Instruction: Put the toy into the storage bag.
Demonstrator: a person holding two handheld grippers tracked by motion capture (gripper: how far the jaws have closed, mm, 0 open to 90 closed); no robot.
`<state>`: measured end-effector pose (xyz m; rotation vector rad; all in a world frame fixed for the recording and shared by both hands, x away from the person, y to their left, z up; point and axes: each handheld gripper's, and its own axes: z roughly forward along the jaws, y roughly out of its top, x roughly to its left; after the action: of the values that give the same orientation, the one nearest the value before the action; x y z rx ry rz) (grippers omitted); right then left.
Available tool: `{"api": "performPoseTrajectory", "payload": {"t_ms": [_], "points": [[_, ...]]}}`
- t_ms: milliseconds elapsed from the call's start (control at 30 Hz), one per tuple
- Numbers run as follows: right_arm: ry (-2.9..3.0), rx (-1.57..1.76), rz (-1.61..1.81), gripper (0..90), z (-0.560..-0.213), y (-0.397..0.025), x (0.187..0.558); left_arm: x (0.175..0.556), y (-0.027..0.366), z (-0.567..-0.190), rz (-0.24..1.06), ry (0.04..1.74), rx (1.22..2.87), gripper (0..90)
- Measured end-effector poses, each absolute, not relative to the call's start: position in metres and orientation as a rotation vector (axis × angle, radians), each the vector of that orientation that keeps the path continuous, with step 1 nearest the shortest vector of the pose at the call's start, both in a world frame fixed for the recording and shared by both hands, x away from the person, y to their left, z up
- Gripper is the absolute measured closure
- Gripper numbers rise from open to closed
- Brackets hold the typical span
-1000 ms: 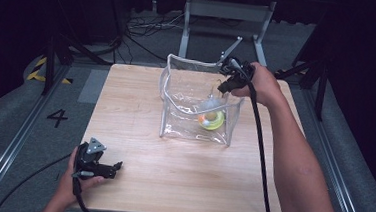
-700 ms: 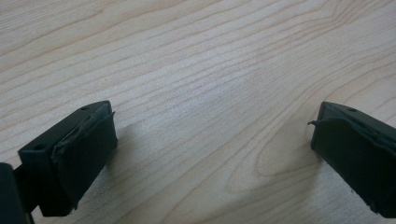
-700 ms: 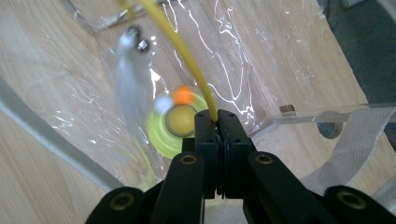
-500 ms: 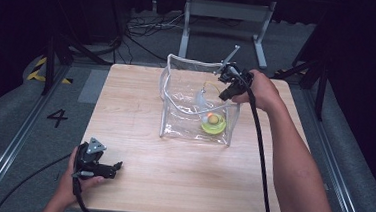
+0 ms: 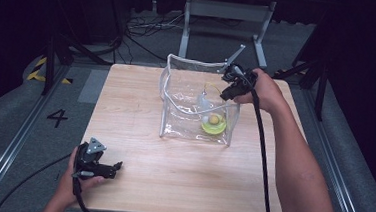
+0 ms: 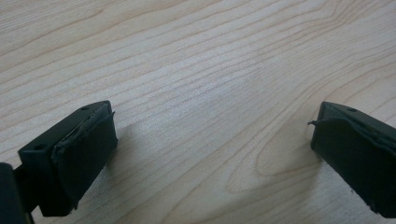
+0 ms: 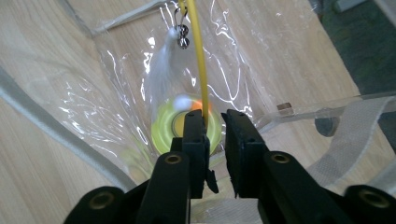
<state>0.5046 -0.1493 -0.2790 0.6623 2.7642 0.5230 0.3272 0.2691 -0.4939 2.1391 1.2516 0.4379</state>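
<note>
Toy (image 5: 213, 123) sits in clear bag (image 5: 175, 112), frame centre. Right gripper (image 7: 214, 122) nearly closed beside yellow wire (image 7: 198, 56), grip unclear. Left gripper (image 6: 210, 140) apart, idle, lower left.

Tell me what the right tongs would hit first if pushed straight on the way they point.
Probably the yellow disc toy at the bottom of the clear bag, dead ahead of the right tongs; depth is unclear.

Table (image 5: 140, 107): pale wood, square top, grain running side to side.
Clear plastic bag (image 5: 185, 121) stands open on its far half; my left gripper (image 5: 102, 169) rests at the near-left corner.
</note>
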Motion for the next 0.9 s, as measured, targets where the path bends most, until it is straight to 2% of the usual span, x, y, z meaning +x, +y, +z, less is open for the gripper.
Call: {"api": "performPoseTrajectory", "payload": {"t_ms": [433,900], "points": [[2.686,0.65,0.661,70.3,-0.26,-0.161,0.489,0.327,0.269,-0.494,0.438,1.252,2.14,0.5],[2.563,0.643,0.735,53.5,-0.242,-0.177,0.463,0.327,0.269,-0.494,0.438,1.251,2.139,0.5]]}}
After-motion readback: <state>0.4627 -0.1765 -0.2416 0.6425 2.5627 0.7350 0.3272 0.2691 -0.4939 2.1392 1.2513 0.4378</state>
